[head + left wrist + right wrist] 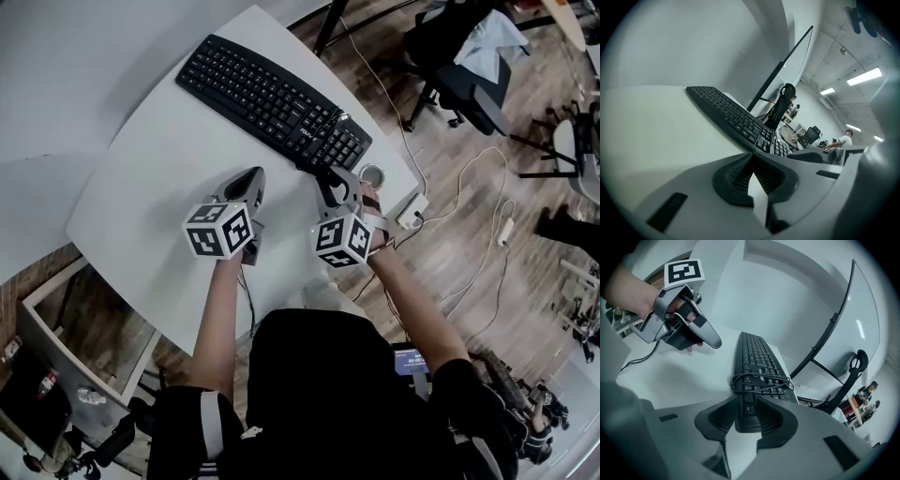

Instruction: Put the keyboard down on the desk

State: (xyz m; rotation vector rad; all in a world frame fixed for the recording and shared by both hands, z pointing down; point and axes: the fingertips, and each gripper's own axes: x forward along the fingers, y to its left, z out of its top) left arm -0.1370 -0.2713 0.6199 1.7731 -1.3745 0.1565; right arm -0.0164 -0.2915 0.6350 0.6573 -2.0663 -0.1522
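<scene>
The black keyboard [267, 98] lies flat on the white desk [159, 178], running diagonally, with its cable [328, 124] coiled over the number-pad end. My right gripper [336, 178] hovers at that near end. In the right gripper view its jaws [746, 399] stand apart, with the keyboard [757, 359] end showing between and under them and no pad visibly pressing. My left gripper [251, 180] is shut and empty over bare desk beside it. Its closed jaws [751, 161] point toward the keyboard [731, 115]. The right gripper view also shows the left gripper [715, 341].
The desk's right edge runs just past the keyboard's near end, with a small round metal thing [372, 174] there. On the wooden floor beyond are a power strip [412, 211] and an office chair [469, 66]. A black slanted pole [834, 324] rises behind the desk.
</scene>
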